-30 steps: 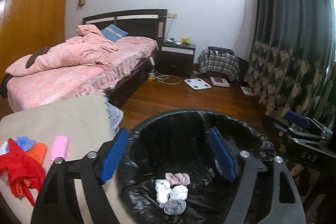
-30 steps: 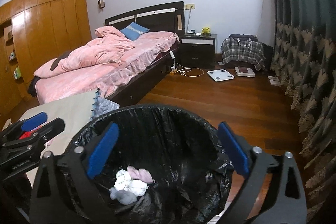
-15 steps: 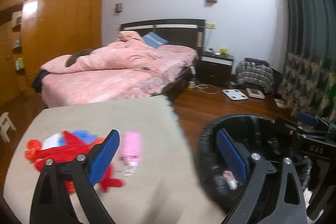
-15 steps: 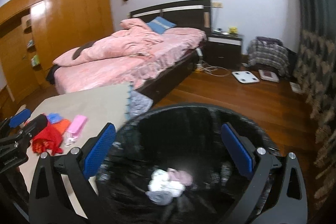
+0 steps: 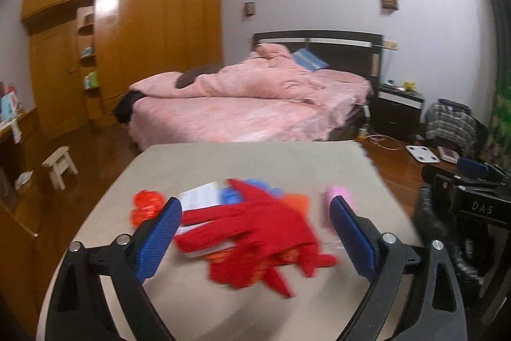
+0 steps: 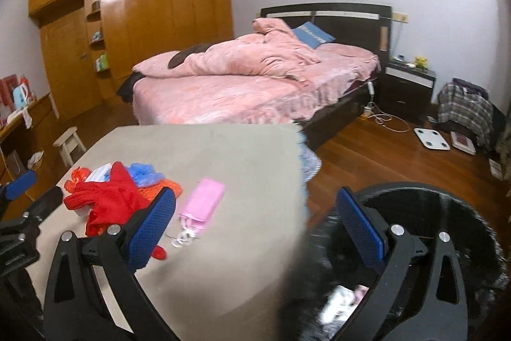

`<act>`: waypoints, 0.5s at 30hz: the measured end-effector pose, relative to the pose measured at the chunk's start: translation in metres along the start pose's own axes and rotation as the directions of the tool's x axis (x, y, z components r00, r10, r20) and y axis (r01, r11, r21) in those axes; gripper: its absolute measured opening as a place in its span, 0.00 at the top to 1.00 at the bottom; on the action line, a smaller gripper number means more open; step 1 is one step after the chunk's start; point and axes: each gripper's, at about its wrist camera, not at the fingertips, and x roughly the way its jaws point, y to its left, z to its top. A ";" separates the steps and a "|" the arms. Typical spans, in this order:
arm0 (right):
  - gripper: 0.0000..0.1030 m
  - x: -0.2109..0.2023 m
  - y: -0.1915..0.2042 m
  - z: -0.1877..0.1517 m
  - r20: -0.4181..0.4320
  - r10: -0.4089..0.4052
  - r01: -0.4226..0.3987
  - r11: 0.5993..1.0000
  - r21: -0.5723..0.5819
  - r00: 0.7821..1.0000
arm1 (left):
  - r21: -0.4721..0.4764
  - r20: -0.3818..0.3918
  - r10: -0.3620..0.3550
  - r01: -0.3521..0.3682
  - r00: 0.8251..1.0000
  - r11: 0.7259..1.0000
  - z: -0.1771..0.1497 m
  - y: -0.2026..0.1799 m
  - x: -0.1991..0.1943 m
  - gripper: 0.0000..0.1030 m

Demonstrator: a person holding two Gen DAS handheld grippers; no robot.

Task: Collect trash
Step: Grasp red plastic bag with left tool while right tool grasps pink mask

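The left gripper (image 5: 252,232) stands wide open with nothing in it. Its jaws have just been opening, and the space between them is bare of any grip; the red net (image 5: 255,229) only lies on the table (image 5: 255,158) beyond them. Aimed at that heap, it looks ready to take the next piece, though that is a judgement.

The right gripper (image 6: 255,226) is also spread wide and holds nothing. It hangs over the near right corner of the table, with the bin (image 6: 447,200) under its right finger, so it seems placed between the trash and where the trash goes.

On the table, the trash lies bunched at the near left, probably so it can be picked one piece at a time. Counted, as far as the blur allows:
- one red net
- one orange net (image 6: 169,187) under it
- one blue tuft (image 6: 143,173) behind
- one white slip (image 5: 201,195)
- one crinkled red wrapper (image 5: 145,206) at the far left
- one pink pack (image 6: 204,200), apart to the right, with thin white loops at its near end

The one bin is black-lined, on the floor just right of the table. In it are a few pale scraps (image 6: 341,299); their number cannot be told.
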 end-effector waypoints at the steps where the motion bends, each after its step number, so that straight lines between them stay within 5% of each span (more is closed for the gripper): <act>1: 0.05 0.006 0.007 0.001 -0.001 0.004 -0.004 1.000 -0.003 1.000 | -0.004 0.000 0.018 -0.018 1.000 1.000 -0.002 0.007 0.001 0.11; 15: 0.05 0.090 0.052 -0.008 -0.111 -0.039 0.034 0.999 -0.042 0.993 | -0.075 -0.046 0.141 -0.144 0.989 0.987 -0.018 0.088 0.028 0.11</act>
